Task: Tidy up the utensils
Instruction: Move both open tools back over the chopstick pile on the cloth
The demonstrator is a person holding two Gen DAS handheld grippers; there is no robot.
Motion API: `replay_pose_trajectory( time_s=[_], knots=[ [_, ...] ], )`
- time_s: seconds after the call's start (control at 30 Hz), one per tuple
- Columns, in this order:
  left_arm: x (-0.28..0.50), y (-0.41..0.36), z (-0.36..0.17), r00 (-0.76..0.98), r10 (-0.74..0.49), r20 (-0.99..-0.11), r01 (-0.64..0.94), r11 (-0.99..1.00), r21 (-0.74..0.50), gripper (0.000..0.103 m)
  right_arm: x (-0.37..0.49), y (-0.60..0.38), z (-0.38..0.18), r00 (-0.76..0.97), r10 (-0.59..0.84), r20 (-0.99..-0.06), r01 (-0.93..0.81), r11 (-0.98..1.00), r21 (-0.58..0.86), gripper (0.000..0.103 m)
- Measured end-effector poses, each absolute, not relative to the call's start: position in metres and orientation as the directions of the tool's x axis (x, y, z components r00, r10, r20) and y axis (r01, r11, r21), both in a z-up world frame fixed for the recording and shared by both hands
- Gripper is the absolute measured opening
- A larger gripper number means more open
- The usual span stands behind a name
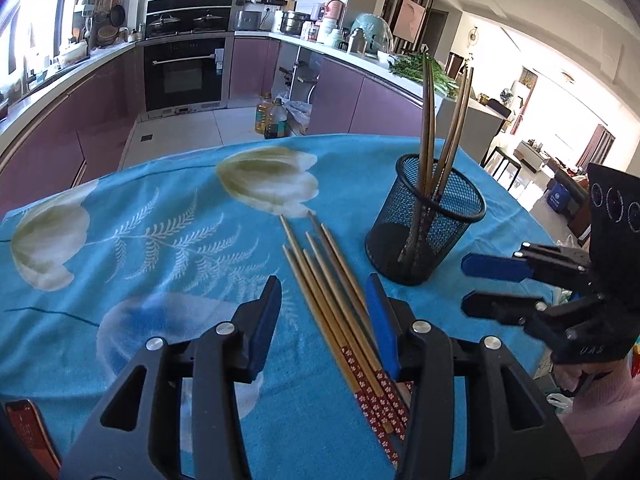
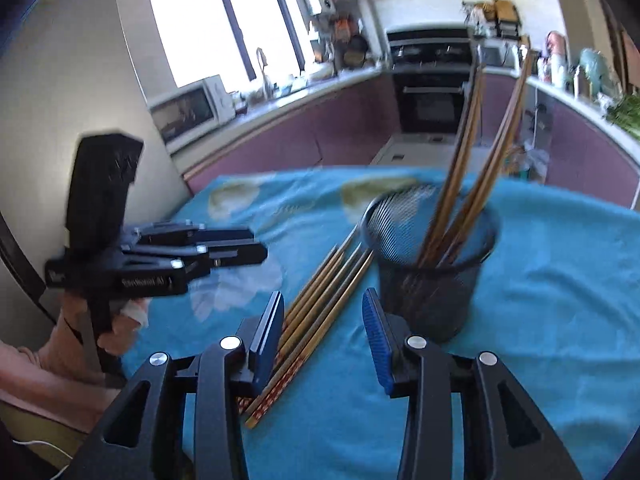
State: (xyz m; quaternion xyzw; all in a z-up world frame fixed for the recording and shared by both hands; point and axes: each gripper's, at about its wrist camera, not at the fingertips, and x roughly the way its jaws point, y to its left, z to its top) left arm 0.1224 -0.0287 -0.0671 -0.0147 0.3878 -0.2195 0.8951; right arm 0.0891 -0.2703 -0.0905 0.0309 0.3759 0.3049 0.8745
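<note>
Several wooden chopsticks (image 1: 328, 280) with red flowered ends lie side by side on the blue flowered tablecloth (image 1: 160, 240). My left gripper (image 1: 324, 296) is open, its fingers on either side of the bundle, just above it. A black mesh holder (image 1: 428, 220) stands to the right with several chopsticks upright in it. My right gripper (image 1: 472, 284) is open and empty beside the holder. In the right wrist view the right gripper (image 2: 324, 312) hovers open over the lying chopsticks (image 2: 320, 312), the holder (image 2: 432, 264) is just ahead, and the left gripper (image 2: 240, 246) is at the left.
A red-brown flat object (image 1: 28, 436) lies at the table's near left corner. The table's far edge (image 1: 280, 140) drops to the kitchen floor, where oil bottles (image 1: 272, 118) stand. Purple cabinets and an oven lie beyond.
</note>
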Motion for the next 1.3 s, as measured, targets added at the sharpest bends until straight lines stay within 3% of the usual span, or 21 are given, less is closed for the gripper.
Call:
replay_pose_trajectory(
  time_s=[0.23,1.3],
  knots=[
    [0.114,-0.020,-0.093,0.573,-0.374,-0.730,0.353,0.916,-0.192,0.043,0.093,-0.245,-0.124,0.467,0.536,-0.703,-0.492,0.818,0.296,0.037],
    [0.103,-0.045,-0.124,0.529,-0.321,-0.785,0.386,0.915,-0.114,0.044,0.087,-0.241,-0.133,0.493,0.432,-0.755,-0.459,0.867,0.196,0.031]
  ],
)
